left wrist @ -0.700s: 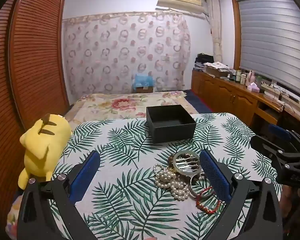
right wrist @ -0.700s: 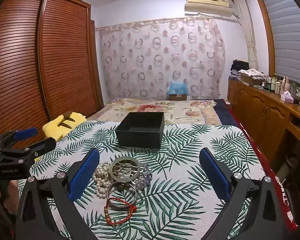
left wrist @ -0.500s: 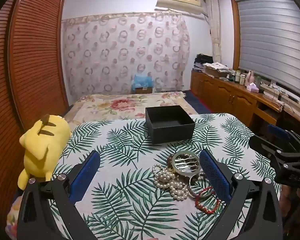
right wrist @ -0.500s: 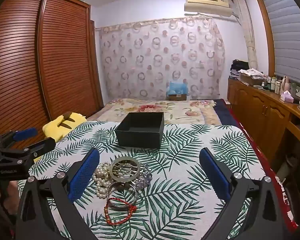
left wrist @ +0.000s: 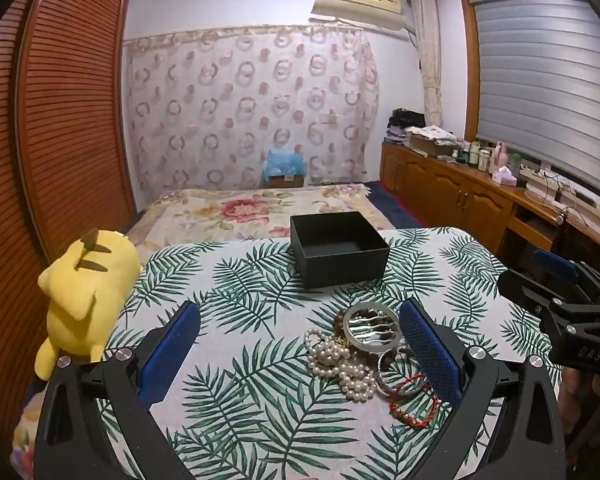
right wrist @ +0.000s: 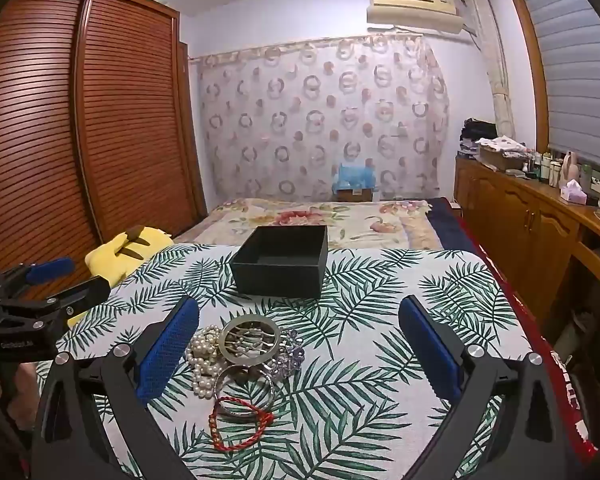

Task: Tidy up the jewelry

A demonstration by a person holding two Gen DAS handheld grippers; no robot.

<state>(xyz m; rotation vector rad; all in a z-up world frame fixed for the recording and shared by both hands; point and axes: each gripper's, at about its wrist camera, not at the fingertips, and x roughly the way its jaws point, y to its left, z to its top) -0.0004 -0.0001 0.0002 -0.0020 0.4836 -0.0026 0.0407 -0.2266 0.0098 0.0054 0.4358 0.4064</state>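
A pile of jewelry lies on the leaf-print tablecloth: a pearl strand (left wrist: 340, 364) (right wrist: 202, 354), a pale jade bangle (left wrist: 373, 325) (right wrist: 250, 340), a silver bangle (right wrist: 244, 394), a red cord bracelet (left wrist: 414, 402) (right wrist: 240, 426) and purple crystal beads (right wrist: 288, 354). An open black box (left wrist: 340, 250) (right wrist: 280, 262) stands empty behind the pile. My left gripper (left wrist: 300, 360) is open and empty, the pile near its right finger. My right gripper (right wrist: 300, 360) is open and empty, the pile near its left finger.
A yellow plush toy (left wrist: 86, 292) (right wrist: 128, 252) lies at the table's left edge. A bed with a floral cover (left wrist: 252, 212) is beyond the table. A wooden sideboard (right wrist: 540, 216) runs along the right wall, a slatted wardrobe (right wrist: 80, 140) on the left.
The left gripper has drifted slightly; the pile and box sit a touch further left in its view. The right view is almost unchanged.
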